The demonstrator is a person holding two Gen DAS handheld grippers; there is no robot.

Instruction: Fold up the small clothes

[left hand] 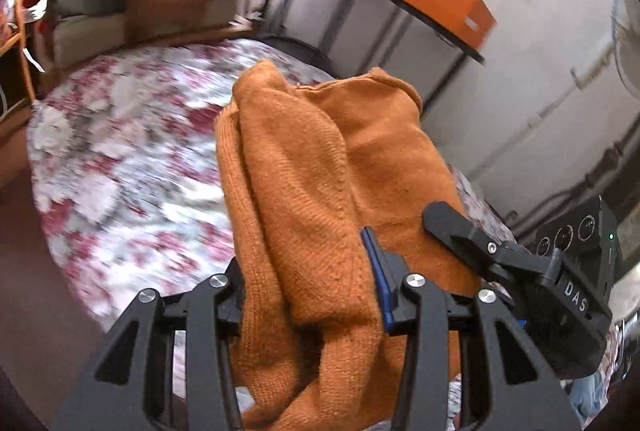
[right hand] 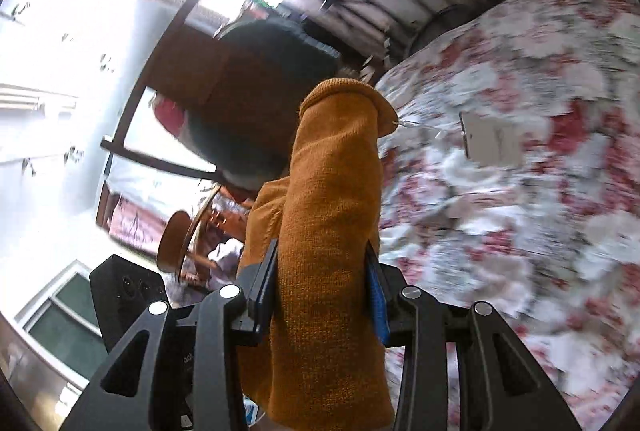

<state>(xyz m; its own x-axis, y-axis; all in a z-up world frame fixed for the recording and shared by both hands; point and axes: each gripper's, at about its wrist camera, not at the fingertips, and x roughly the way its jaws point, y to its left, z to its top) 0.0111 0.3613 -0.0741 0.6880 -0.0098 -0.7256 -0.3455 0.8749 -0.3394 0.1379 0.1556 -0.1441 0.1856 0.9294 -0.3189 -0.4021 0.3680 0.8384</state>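
Above floral bedspread (left hand: pixel 120 159), both grippers (left hand: pixel 308 295) raised.

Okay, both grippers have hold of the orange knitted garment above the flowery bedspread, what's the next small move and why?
Probably spread both grippers apart and lower the orange knitted garment flat onto the floral bedspread. The left gripper and right gripper each clamp a bunched fold of it, and it hangs crumpled, so it likely needs flattening before any fold.
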